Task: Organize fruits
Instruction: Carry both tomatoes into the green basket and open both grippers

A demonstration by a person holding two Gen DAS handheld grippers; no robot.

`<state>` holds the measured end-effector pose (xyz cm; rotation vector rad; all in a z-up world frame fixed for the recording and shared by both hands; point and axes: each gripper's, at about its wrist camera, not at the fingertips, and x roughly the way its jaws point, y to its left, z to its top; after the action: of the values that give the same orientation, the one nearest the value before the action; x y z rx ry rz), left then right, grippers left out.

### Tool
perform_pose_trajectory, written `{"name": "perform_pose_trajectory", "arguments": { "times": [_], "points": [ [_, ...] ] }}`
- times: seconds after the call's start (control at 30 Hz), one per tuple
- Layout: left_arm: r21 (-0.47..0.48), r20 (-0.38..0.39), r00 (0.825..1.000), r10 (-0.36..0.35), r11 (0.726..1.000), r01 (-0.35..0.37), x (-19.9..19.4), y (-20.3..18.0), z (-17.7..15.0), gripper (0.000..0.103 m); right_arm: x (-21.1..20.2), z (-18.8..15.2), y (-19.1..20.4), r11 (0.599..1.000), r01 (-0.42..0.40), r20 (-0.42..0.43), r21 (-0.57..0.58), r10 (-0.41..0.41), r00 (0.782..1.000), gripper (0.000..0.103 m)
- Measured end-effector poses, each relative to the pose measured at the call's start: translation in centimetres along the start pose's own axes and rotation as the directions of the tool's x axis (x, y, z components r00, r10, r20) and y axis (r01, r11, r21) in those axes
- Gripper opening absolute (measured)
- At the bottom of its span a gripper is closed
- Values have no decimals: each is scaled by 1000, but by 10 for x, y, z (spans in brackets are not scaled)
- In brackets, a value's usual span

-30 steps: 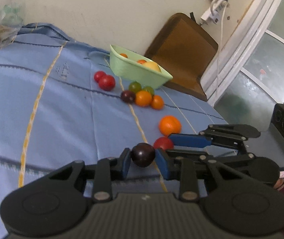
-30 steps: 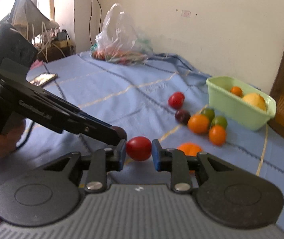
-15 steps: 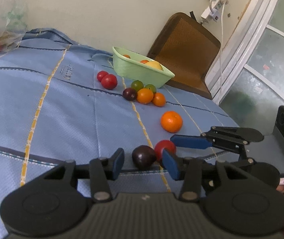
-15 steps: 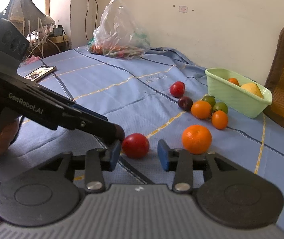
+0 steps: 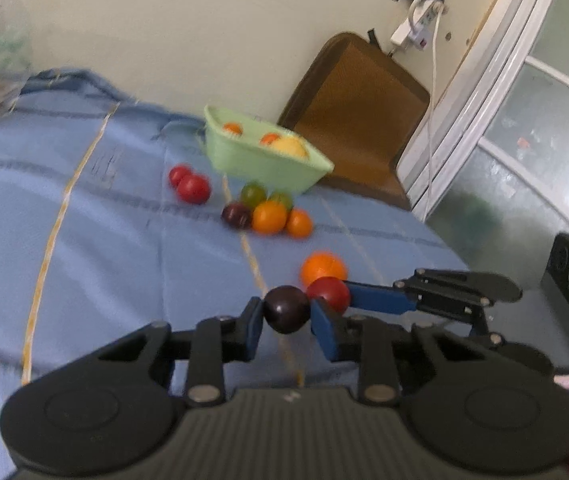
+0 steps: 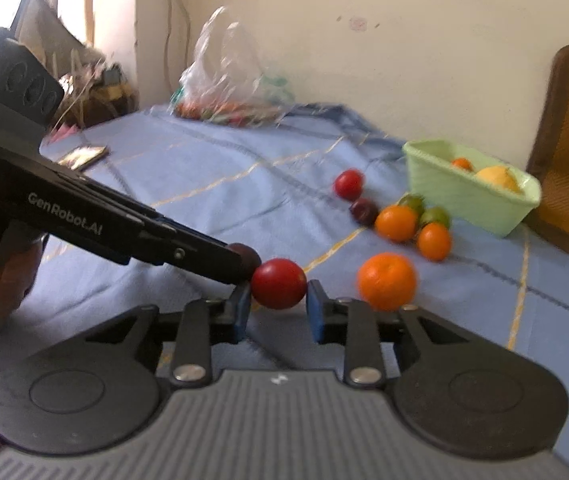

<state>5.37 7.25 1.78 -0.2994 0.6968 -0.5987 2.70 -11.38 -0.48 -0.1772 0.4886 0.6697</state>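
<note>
My left gripper (image 5: 286,317) is shut on a dark purple plum (image 5: 286,309) and holds it above the blue cloth. My right gripper (image 6: 278,300) is shut on a red fruit (image 6: 278,283); it shows in the left wrist view (image 5: 329,293) right beside the plum. A large orange (image 6: 386,281) lies just past them. A green basket (image 6: 469,192) with an orange fruit and a yellow one stands near the wall. In front of it lies a cluster of orange, green, dark and red fruits (image 5: 269,216).
The blue cloth (image 5: 104,240) covers the bed. A plastic bag (image 6: 231,84) of produce lies at the far end. A phone (image 6: 82,156) lies at the left. A brown chair (image 5: 354,112) stands behind the basket.
Half a second ago both grippers were open around their fruits on the cloth. Now both have shut on them and lifted them.
</note>
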Motion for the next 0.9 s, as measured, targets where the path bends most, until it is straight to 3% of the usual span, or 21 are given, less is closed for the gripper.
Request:
{"name": "perform_pose_trajectory", "arguments": {
  "times": [0.2, 0.47, 0.73, 0.9],
  "points": [
    [59, 23, 1000, -12, 998, 10, 38, -9, 55, 27, 4, 22, -35, 995, 96, 86, 31, -98, 991, 33],
    [15, 22, 1000, -13, 1000, 12, 111, -1, 125, 27, 42, 49, -108, 970, 190, 118, 151, -209, 971, 33],
    [-7, -16, 996, 90, 996, -90, 165, 18, 152, 27, 89, 63, -144, 958, 210, 96, 197, -232, 968, 33],
    [-2, -8, 992, 130, 992, -130, 174, 23, 156, 41, 104, 61, -153, 952, 224, 90, 208, -247, 965, 34]
  ]
}}
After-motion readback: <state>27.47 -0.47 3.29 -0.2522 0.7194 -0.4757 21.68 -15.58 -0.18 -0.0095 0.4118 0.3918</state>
